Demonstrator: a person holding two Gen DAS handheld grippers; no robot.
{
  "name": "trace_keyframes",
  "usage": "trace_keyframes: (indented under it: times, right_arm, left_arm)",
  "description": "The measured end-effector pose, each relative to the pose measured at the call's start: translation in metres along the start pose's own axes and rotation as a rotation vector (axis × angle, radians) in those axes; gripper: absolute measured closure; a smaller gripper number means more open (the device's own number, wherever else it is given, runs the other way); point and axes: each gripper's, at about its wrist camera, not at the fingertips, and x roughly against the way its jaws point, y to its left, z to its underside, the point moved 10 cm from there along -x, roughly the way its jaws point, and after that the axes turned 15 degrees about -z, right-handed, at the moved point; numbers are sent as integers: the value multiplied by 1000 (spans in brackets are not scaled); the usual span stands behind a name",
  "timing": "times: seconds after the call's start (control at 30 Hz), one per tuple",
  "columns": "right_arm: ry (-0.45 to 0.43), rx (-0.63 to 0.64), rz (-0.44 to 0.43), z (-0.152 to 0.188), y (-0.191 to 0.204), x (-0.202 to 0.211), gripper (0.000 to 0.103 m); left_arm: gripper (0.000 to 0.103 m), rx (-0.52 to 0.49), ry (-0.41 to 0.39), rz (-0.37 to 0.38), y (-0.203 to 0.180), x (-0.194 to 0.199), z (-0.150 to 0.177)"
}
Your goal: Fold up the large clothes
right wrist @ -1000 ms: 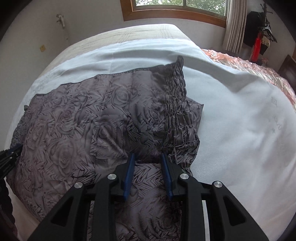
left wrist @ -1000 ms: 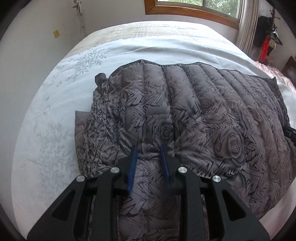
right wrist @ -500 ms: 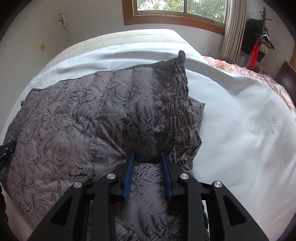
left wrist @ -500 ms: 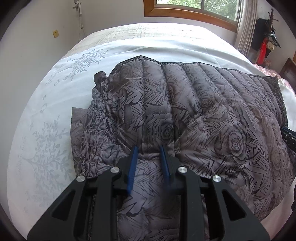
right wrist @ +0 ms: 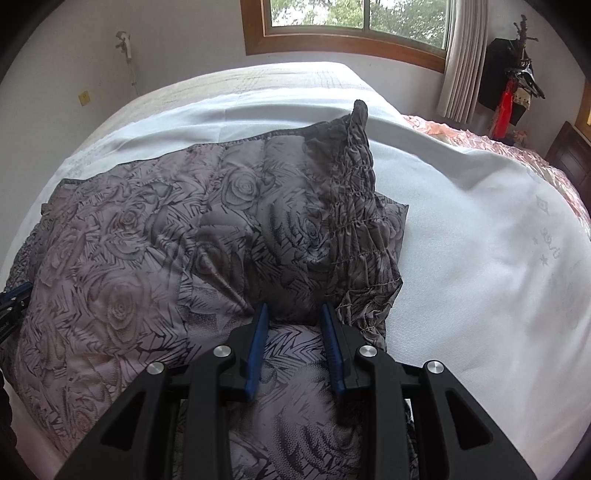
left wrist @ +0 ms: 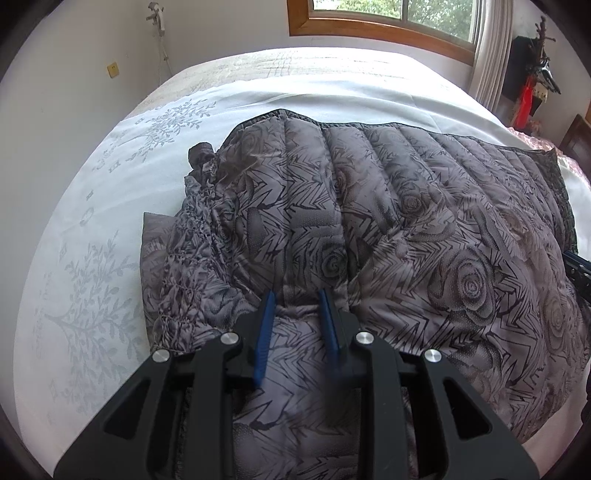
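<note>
A large grey quilted jacket with a rose and zigzag print [left wrist: 388, 221] lies spread on a white bed; it also shows in the right wrist view [right wrist: 207, 236]. My left gripper [left wrist: 296, 301] is shut on a thick fold of the jacket's near edge beside its gathered left cuff [left wrist: 199, 221]. My right gripper [right wrist: 291, 314] is shut on the near edge beside the gathered right cuff [right wrist: 354, 206]. The blue pads [left wrist: 264, 332] stand apart with padded fabric bunched between them. The other gripper's tip shows at each view's edge [left wrist: 578, 266].
The white bedsheet [right wrist: 480, 277] with a pale leaf print [left wrist: 92, 295] surrounds the jacket. A pink cover [right wrist: 498, 144] lies at the far right. A window [right wrist: 354, 18], a curtain [right wrist: 461, 59] and a coat stand [right wrist: 517, 74] are behind the bed.
Both grippers have lifted and drawn back slightly with the jacket's near edge held. The jacket sits a little lower and farther in both views.
</note>
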Motion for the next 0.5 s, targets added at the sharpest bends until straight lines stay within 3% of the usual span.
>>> trace_keyframes:
  times: [0.1, 0.2, 0.23, 0.27, 0.4, 0.43, 0.5]
  right_arm:
    - [21, -12, -43, -6, 0, 9, 70]
    - [3, -7, -101, -12, 5, 29, 50]
    - [-13, -4, -109, -15, 5, 37, 39]
    - [-23, -2, -110, -18, 4, 43, 36]
    - [-25, -28, -122, -25, -13, 60, 21]
    - [-15, -51, -141, -25, -20, 60, 20]
    - [14, -81, -157, -23, -32, 57, 20]
  left_arm:
    - [78, -2, 37, 30, 3, 2, -3]
    - [72, -6, 43, 28, 13, 9, -4]
    - [70, -15, 36, 14, 17, 13, -4]
    - [67, -26, 24, -9, 23, 16, -4]
    - [45, -11, 25, -8, 45, 22, -6]
    - [37, 13, 43, 8, 54, 20, -6]
    - [32, 44, 76, 26, 68, 12, -6]
